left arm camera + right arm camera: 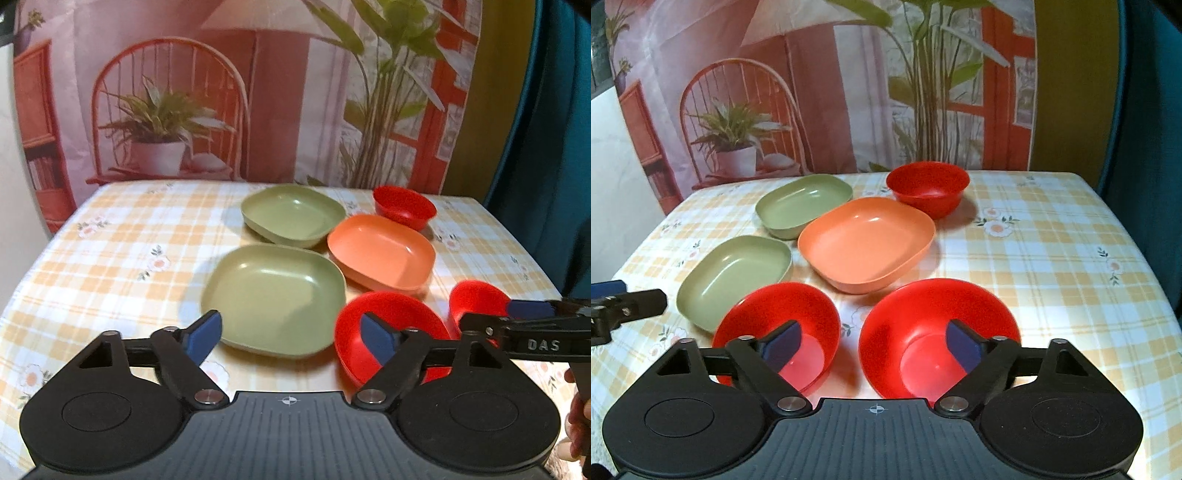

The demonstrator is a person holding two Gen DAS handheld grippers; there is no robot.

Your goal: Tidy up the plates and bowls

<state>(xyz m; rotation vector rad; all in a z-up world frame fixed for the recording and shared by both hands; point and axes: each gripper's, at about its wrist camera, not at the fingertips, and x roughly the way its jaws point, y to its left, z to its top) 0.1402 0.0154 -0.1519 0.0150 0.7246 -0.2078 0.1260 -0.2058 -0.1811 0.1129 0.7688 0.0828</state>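
Left wrist view: the left gripper (291,332) stands wide and empty, a green plate (273,299) between its fingers, a red bowl (391,332) behind the right finger. Right wrist view: the right gripper (873,345) stands wide and empty over two red bowls (938,332), an orange plate (866,243) beyond.

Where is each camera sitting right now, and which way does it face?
Left wrist view: on the left gripper, looking forward and down over the near green plate; its open blue-padded fingers show, the right gripper enters at right.
Right wrist view: on the right gripper, open above two near red bowls; the left gripper shows at left.
Shared: the checked tablecloth, orange plate, far green plate, far red bowl.
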